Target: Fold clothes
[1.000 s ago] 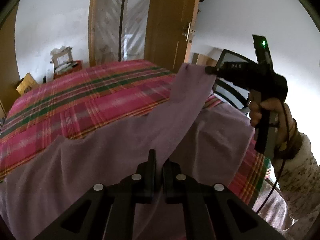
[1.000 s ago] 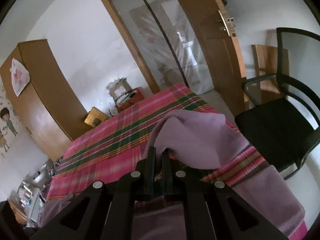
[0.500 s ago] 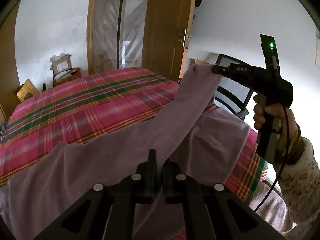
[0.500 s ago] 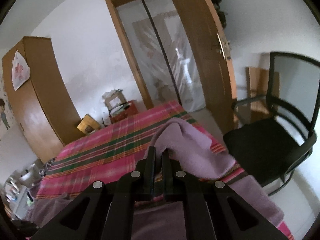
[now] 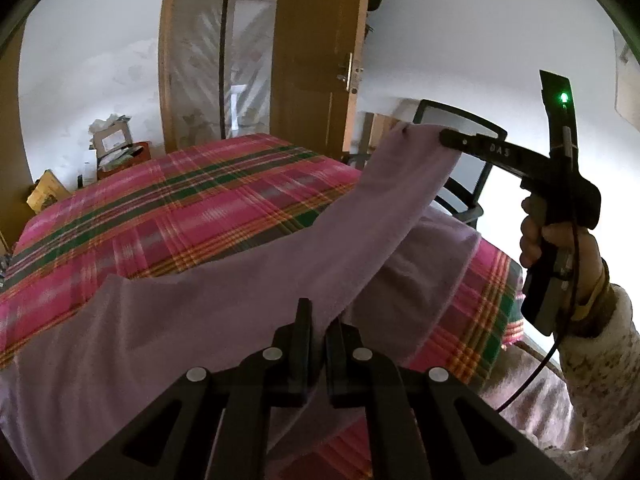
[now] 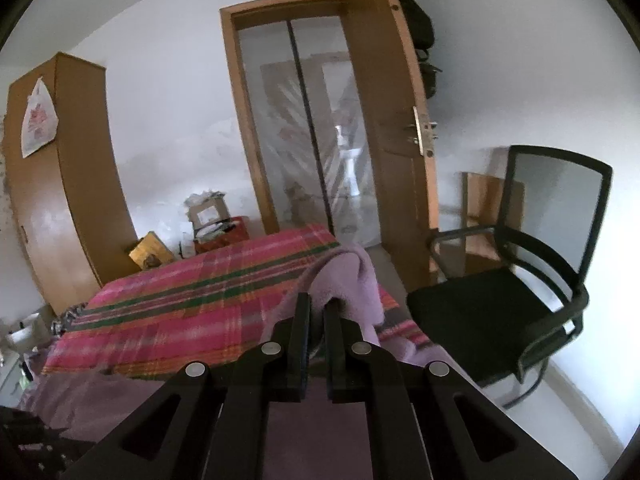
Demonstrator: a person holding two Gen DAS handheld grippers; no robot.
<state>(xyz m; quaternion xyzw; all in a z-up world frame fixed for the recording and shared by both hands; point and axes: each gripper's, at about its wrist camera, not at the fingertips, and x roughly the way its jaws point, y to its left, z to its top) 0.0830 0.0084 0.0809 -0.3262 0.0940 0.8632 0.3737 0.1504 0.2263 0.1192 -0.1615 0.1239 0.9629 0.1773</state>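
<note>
Both hand-held grippers, left (image 5: 318, 318) and right (image 5: 442, 138), pinch the soft lilac garment (image 5: 240, 292) taut; over-pulling might slip it free.

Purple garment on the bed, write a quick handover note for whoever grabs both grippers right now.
Left gripper: shut on the soft purple fabric garment at its near edge.
Right gripper: shut on the garment's far end, held up in the air by the right hand.
Garment: stretched between the two grippers, the rest draped over the pink and green plaid bedspread.
Done: both ends gripped and one lifted.
Left: no fold is laid down yet; probably bring the raised end over, lay it flat, then finish folding.
</note>
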